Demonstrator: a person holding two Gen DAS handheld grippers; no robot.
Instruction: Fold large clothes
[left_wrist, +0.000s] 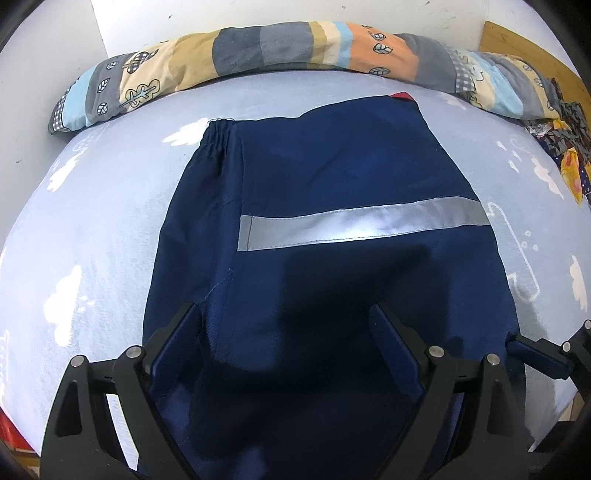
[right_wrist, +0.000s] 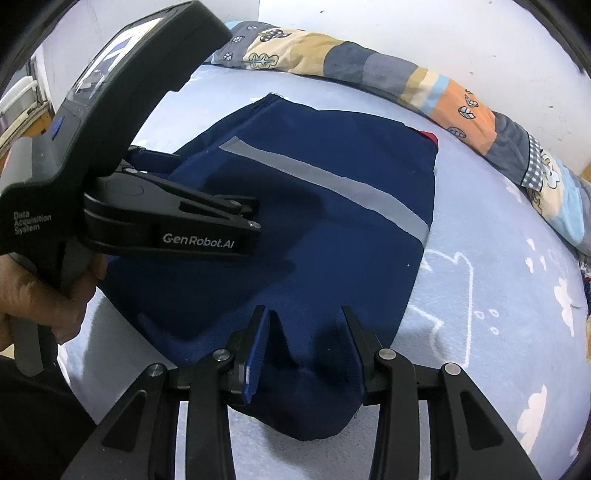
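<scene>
A navy blue garment (left_wrist: 332, 177) with a grey reflective stripe (left_wrist: 354, 225) lies folded on the light blue bed sheet (left_wrist: 103, 221); it also shows in the right wrist view (right_wrist: 332, 236). My left gripper (left_wrist: 286, 321) is open, its jaws wide apart over the garment's near edge. My right gripper (right_wrist: 304, 317) is open, with the garment's near corner bunched between its jaws. The left gripper's body (right_wrist: 173, 221) shows at the left of the right wrist view, over the garment.
A rolled patchwork quilt (left_wrist: 295, 48) lies along the far edge of the bed by the white wall. A patterned dark cloth (left_wrist: 569, 147) lies at the right. A wooden headboard (left_wrist: 532, 48) stands at the back right. The bed's near edge drops off at bottom left.
</scene>
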